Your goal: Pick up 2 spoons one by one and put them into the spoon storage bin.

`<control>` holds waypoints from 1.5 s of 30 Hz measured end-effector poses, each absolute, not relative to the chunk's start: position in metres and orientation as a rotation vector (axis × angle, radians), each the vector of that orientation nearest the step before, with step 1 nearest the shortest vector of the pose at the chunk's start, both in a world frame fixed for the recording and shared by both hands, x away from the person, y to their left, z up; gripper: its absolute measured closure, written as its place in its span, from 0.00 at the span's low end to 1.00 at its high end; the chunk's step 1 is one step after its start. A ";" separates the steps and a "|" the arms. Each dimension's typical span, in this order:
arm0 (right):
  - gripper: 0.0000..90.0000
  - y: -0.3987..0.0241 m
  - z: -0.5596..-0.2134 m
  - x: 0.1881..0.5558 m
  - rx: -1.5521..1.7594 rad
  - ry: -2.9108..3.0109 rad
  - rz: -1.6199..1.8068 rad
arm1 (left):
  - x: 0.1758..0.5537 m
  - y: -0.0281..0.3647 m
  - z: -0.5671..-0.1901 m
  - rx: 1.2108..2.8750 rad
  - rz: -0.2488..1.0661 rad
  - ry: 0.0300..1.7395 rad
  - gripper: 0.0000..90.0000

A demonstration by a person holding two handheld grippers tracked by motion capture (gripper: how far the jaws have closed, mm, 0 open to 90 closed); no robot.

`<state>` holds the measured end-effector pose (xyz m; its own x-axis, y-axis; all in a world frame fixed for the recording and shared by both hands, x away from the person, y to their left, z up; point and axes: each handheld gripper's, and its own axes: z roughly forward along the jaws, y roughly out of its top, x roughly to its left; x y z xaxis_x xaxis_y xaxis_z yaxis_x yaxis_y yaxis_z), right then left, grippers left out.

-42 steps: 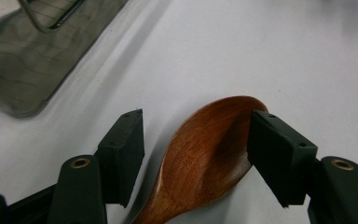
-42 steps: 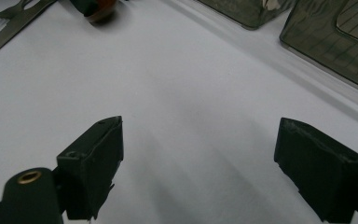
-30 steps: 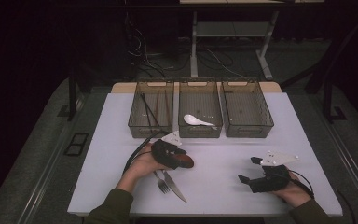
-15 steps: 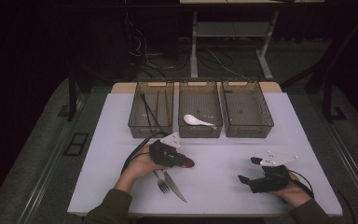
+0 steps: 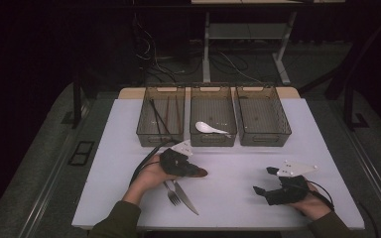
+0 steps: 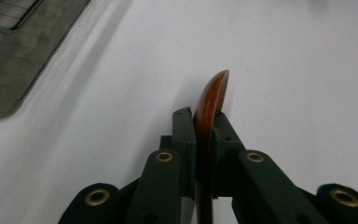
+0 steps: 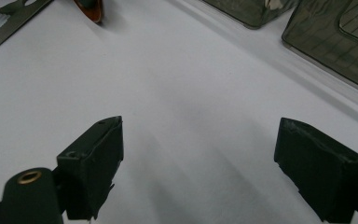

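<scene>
Closing over the last second, the left tool [image 6: 204, 135] is now pinching a brown wooden spoon [image 6: 210, 100] edge-on between its jaws, the bowl tip jutting past the pads. Both hands are holding still. From the high view the spoon [image 5: 194, 171] is lying low over the white surface [image 5: 238, 198], just beyond the fork [image 5: 171, 193] and knife [image 5: 184, 196], likely gripped by its thin edge so it lifts clear. The right tool [image 7: 200, 168] is resting on the surface well apart, jaws standing wide with nothing between them, probably waiting its turn. Three trays are sitting at the far edge: chopsticks in the left tray [image 5: 144, 130], a white spoon [image 5: 209, 129] in the middle tray [image 5: 213, 140], suggesting sorting by type.
</scene>
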<state>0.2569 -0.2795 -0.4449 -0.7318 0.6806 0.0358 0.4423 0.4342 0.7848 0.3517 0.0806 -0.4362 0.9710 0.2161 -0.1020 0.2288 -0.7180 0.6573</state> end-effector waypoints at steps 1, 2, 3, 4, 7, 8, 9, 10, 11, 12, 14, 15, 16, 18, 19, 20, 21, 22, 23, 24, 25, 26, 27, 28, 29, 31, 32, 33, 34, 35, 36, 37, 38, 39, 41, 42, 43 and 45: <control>0.17 -0.279 -0.445 0.257 0.970 2.404 1.188 | 0.352 0.080 -0.436 2.393 -0.021 0.319 0.92; 0.17 -0.279 -0.445 0.257 0.970 2.404 1.189 | 0.352 0.080 -0.436 2.394 -0.019 0.325 0.92; 0.17 -0.279 -0.445 0.257 0.968 2.404 1.187 | 0.352 0.080 -0.436 2.396 -0.016 0.331 0.92; 0.17 -0.279 -0.445 0.257 0.970 2.404 1.189 | 0.351 0.079 -0.435 2.399 -0.011 0.337 0.92; 0.17 -0.279 -0.444 0.257 0.981 2.399 1.197 | 0.351 0.079 -0.434 2.394 -0.001 0.356 0.92; 0.14 -0.279 -0.444 0.257 0.992 2.395 1.206 | 0.351 0.079 -0.434 2.392 0.001 0.367 0.92; 0.13 -0.278 -0.445 0.257 1.003 2.388 1.210 | 0.351 0.079 -0.433 2.391 0.007 0.373 0.92; 0.12 -0.278 -0.444 0.257 1.023 2.386 1.209 | 0.352 0.079 -0.432 2.391 0.008 0.376 0.92; 0.10 -0.277 -0.444 0.258 1.030 2.380 1.213 | 0.352 0.079 -0.432 2.381 0.008 0.391 0.92; 0.10 -0.277 -0.445 0.258 1.033 2.369 1.219 | 0.352 0.079 -0.431 2.375 0.011 0.402 0.92; 0.10 -0.277 -0.444 0.258 1.058 2.356 1.232 | 0.352 0.079 -0.429 2.366 0.013 0.419 0.92; 0.10 -0.277 -0.444 0.258 1.063 2.348 1.240 | 0.352 0.079 -0.427 2.361 0.017 0.426 0.92; 0.10 -0.277 -0.444 0.259 1.066 2.350 1.246 | 0.352 0.079 -0.426 2.354 0.019 0.433 0.92; 0.10 -0.276 -0.445 0.258 1.065 2.354 1.244 | 0.353 0.079 -0.424 2.338 0.017 0.446 0.92; 0.10 -0.276 -0.446 0.258 1.065 2.357 1.241 | 0.353 0.079 -0.422 2.326 0.018 0.448 0.92; 0.10 -0.275 -0.446 0.258 1.052 2.363 1.240 | 0.354 0.079 -0.421 2.322 0.022 0.449 0.92; 0.10 -0.275 -0.447 0.258 1.048 2.366 1.241 | 0.354 0.078 -0.419 2.316 0.025 0.454 0.92; 0.10 -0.274 -0.447 0.258 1.044 2.367 1.242 | 0.355 0.078 -0.417 2.307 0.030 0.460 0.92; 0.10 -0.274 -0.447 0.257 1.040 2.369 1.243 | 0.356 0.078 -0.415 2.292 0.035 0.466 0.92; 0.10 -0.274 -0.447 0.257 1.037 2.375 1.239 | 0.357 0.077 -0.413 2.286 0.039 0.472 0.92; 0.10 -0.273 -0.447 0.257 1.037 2.377 1.235 | 0.358 0.077 -0.410 2.281 0.046 0.479 0.92; 0.10 -0.273 -0.447 0.257 1.034 2.377 1.233 | 0.359 0.076 -0.408 2.275 0.054 0.484 0.92; 0.10 -0.273 -0.447 0.257 1.033 2.376 1.234 | 0.361 0.075 -0.405 2.271 0.063 0.490 0.92; 0.10 -0.274 -0.447 0.257 1.034 2.374 1.235 | 0.363 0.074 -0.403 2.267 0.074 0.492 0.92; 0.10 -0.274 -0.447 0.257 1.034 2.373 1.235 | 0.365 0.073 -0.399 2.260 0.085 0.498 0.92; 0.10 -0.274 -0.446 0.257 1.037 2.371 1.236 | 0.369 0.069 -0.391 2.248 0.107 0.515 0.92; 0.10 -0.274 -0.446 0.257 1.038 2.370 1.236 | 0.371 0.068 -0.388 2.242 0.119 0.520 0.92; 0.10 -0.274 -0.446 0.257 1.036 2.371 1.236 | 0.373 0.067 -0.385 2.238 0.127 0.524 0.92; 0.10 -0.275 -0.446 0.257 1.036 2.371 1.236 | 0.375 0.065 -0.382 2.230 0.136 0.529 0.92; 0.10 -0.275 -0.447 0.258 1.037 2.371 1.237 | 0.377 0.063 -0.379 2.220 0.150 0.537 0.92; 0.10 -0.274 -0.447 0.258 1.038 2.371 1.234 | 0.379 0.061 -0.377 2.212 0.149 0.548 0.92; 0.10 -0.274 -0.447 0.258 1.042 2.372 1.233 | 0.383 0.060 -0.375 2.209 0.162 0.542 0.92; 0.10 -0.274 -0.447 0.258 1.045 2.372 1.234 | 0.385 0.058 -0.374 2.208 0.169 0.546 0.92; 0.10 -0.274 -0.447 0.258 1.046 2.373 1.233 | 0.388 0.056 -0.371 2.204 0.181 0.554 0.92; 0.10 -0.273 -0.448 0.258 1.042 2.376 1.228 | 0.394 0.052 -0.367 2.178 0.196 0.569 0.92; 0.10 -0.273 -0.448 0.258 1.041 2.377 1.230 | 0.397 0.051 -0.364 2.172 0.206 0.578 0.92; 0.10 -0.273 -0.448 0.258 1.040 2.377 1.233 | 0.401 0.049 -0.362 2.153 0.211 0.590 0.92; 0.10 -0.273 -0.448 0.258 1.037 2.377 1.236 | 0.406 0.045 -0.359 2.144 0.226 0.601 0.92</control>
